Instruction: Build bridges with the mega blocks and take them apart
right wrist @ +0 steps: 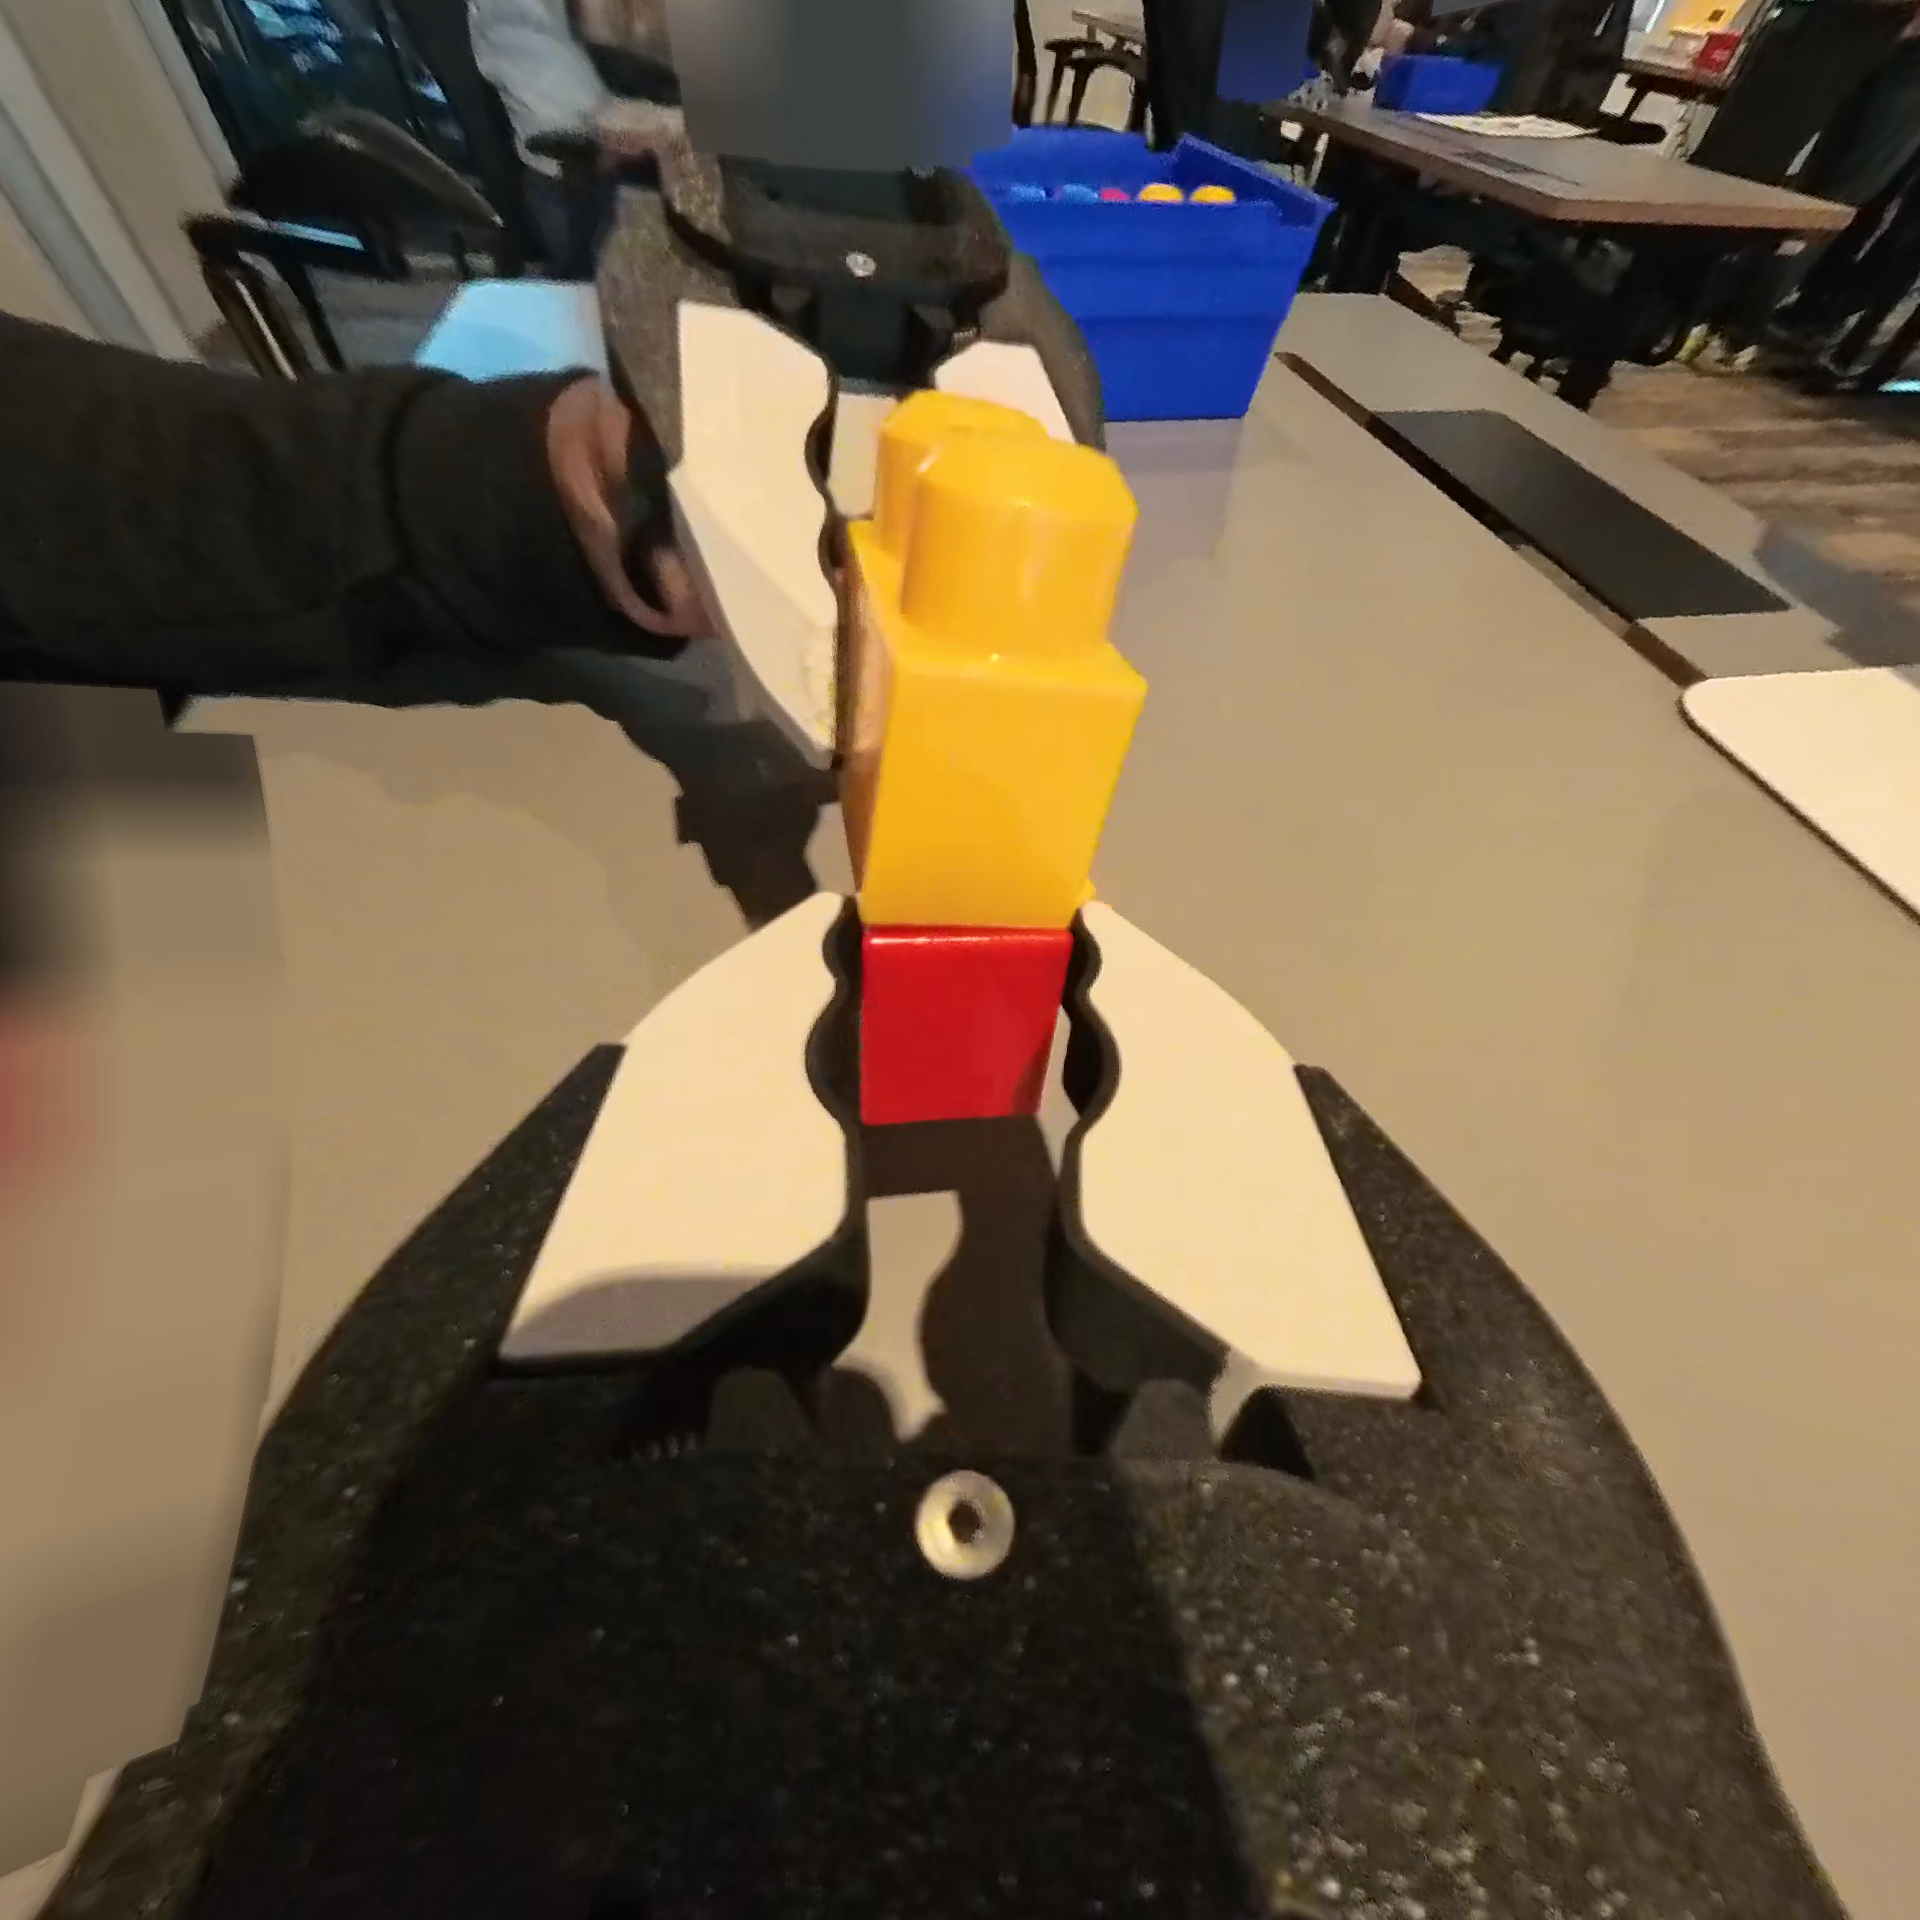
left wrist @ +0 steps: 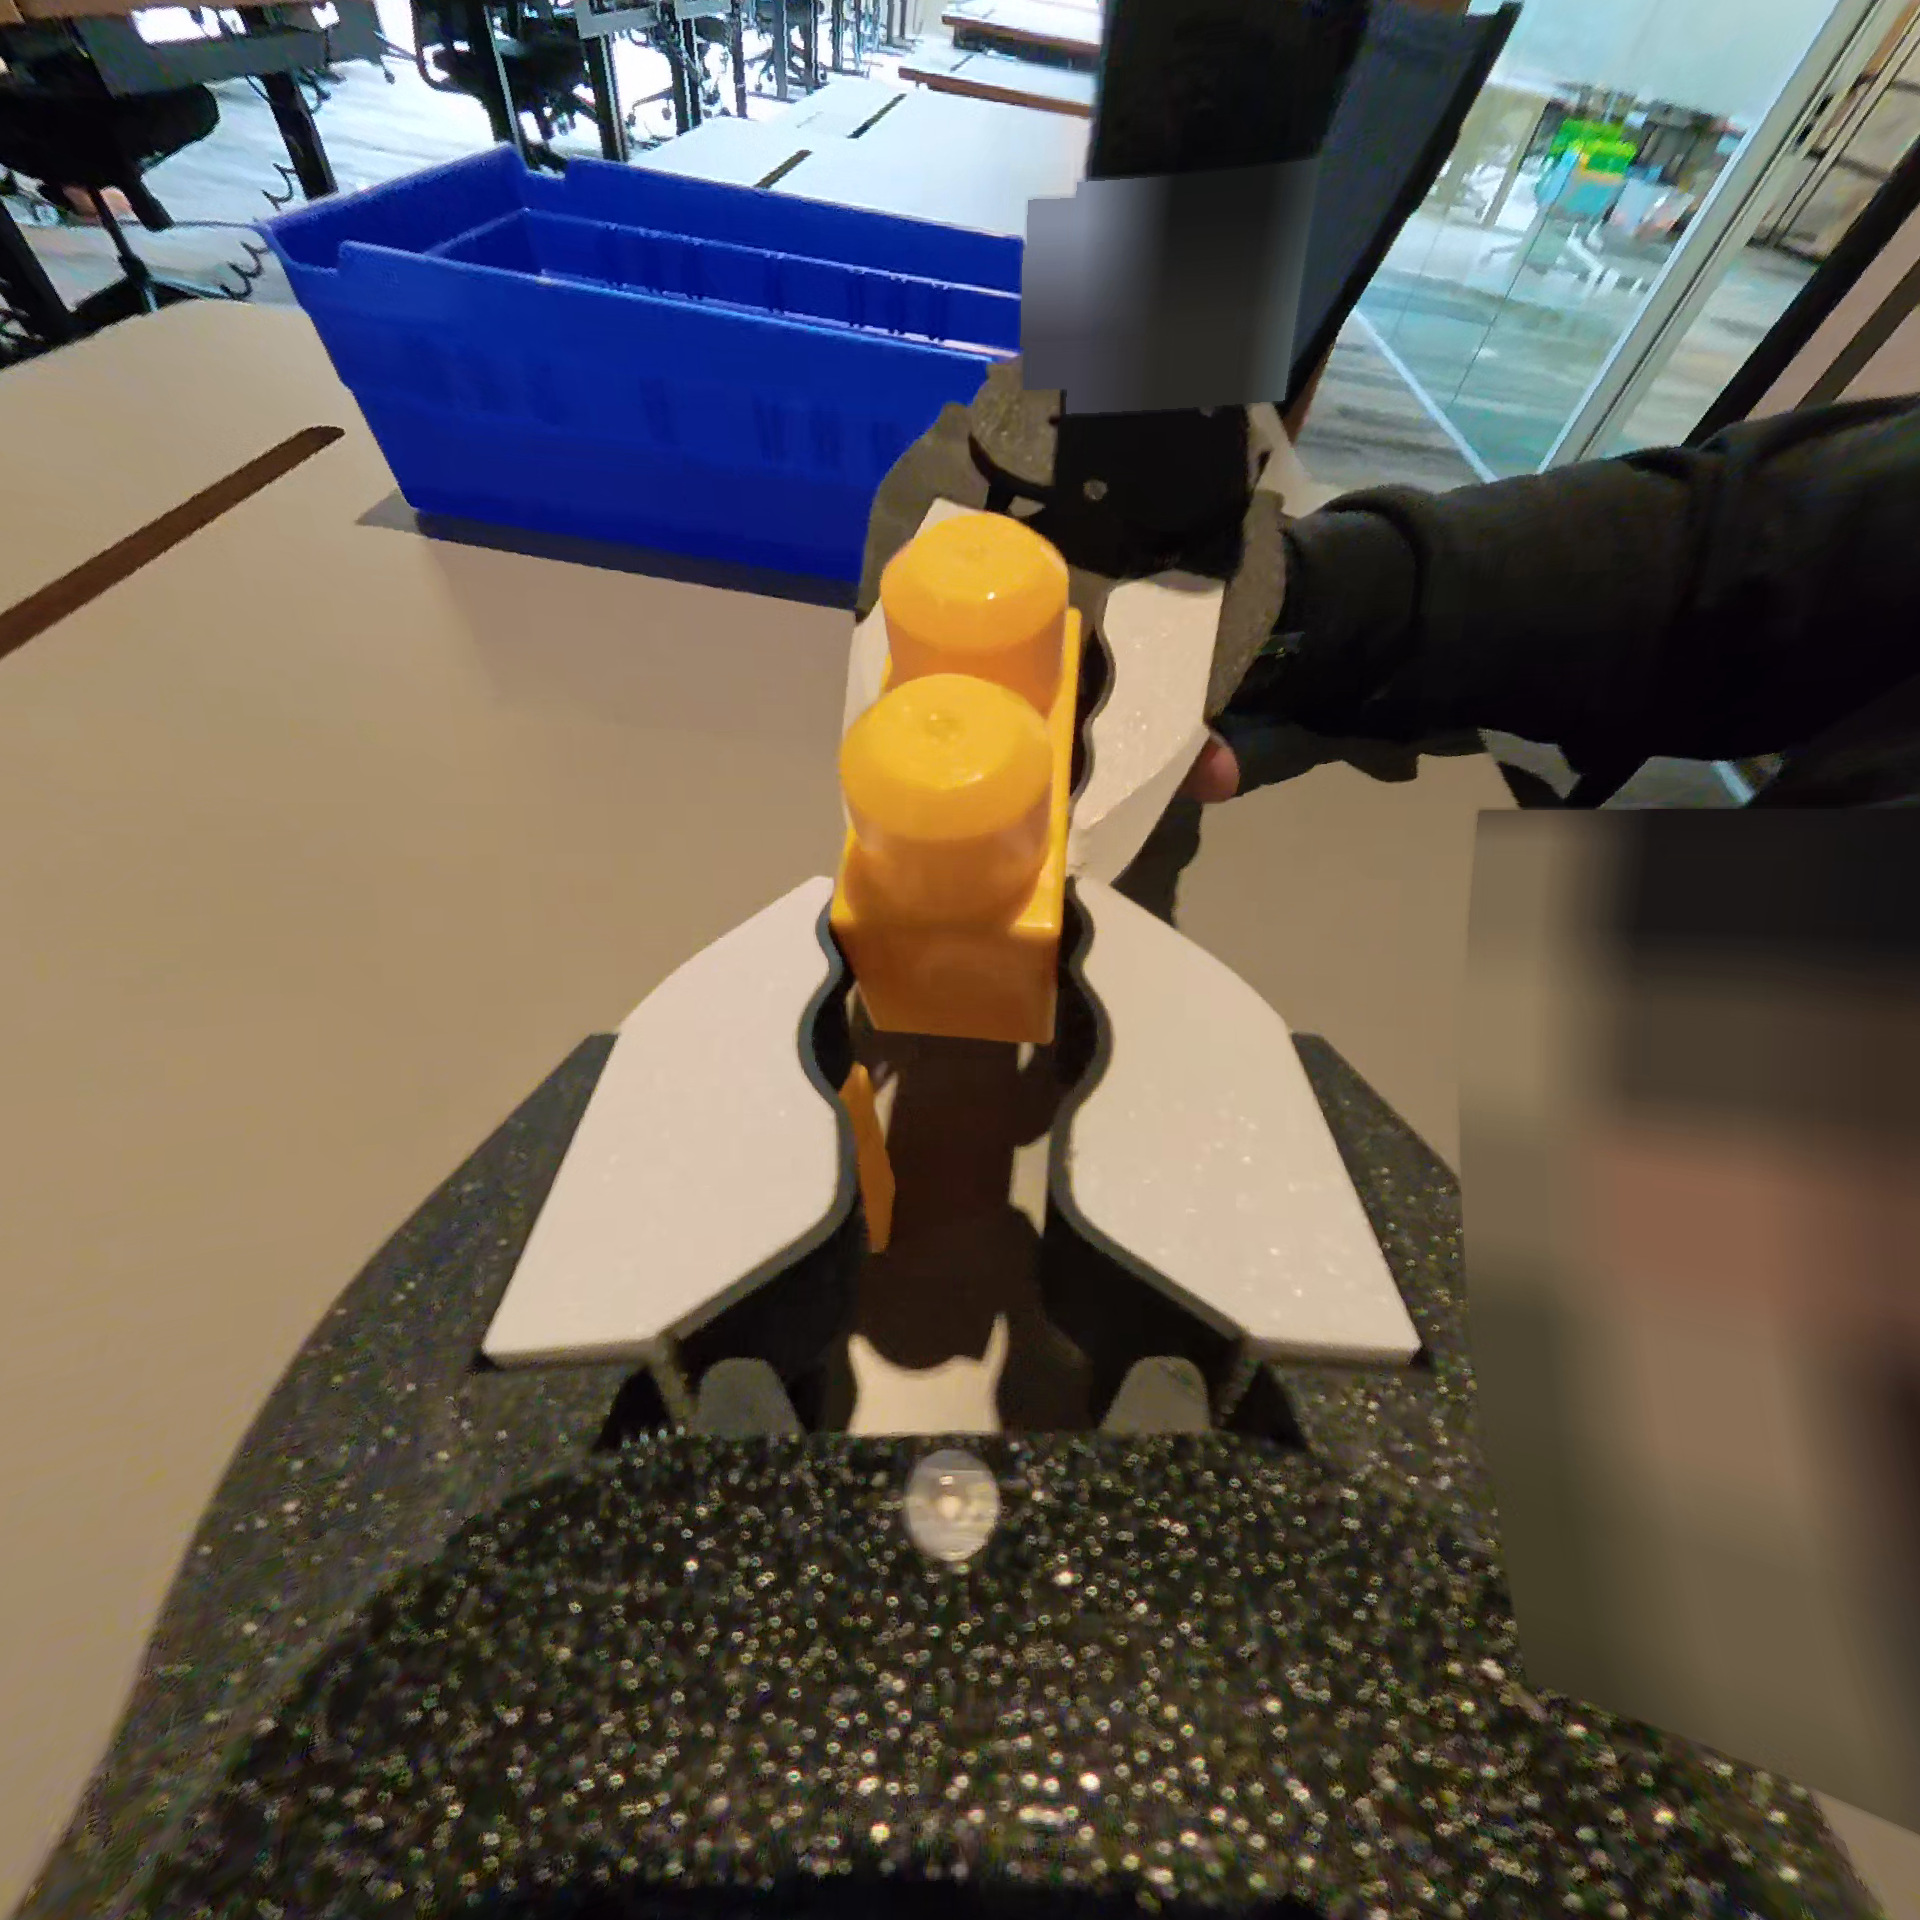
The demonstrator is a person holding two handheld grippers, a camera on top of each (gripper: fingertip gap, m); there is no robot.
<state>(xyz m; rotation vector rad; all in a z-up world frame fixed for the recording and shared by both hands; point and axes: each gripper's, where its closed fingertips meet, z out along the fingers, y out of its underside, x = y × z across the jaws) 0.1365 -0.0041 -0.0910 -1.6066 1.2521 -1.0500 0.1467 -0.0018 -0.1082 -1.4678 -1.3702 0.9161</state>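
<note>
Step in hand: judging by the grips, the two blocks are either being pressed together or being pulled apart; which one cannot be told from here.
Left gripper (left wrist: 951,966): clenching the yellow block (left wrist: 951,790) at its near end, studs pointing up.
Right gripper (right wrist: 961,1023): clamping the red block (right wrist: 954,1023), which is sitting directly under the yellow block (right wrist: 987,717) and touching it.
Where the blocks are: both are being held up above the grey table (left wrist: 416,831), between the two grippers facing each other.
Blue bin (right wrist: 1153,281): standing well apart at the table's far edge, holding more coloured blocks.
Poor view: the seam between red and yellow is looking closed, probably fully seated.
Next move calls for: firm, steady grips and a straight vertical push or pull, so the studs are not jamming.
</note>
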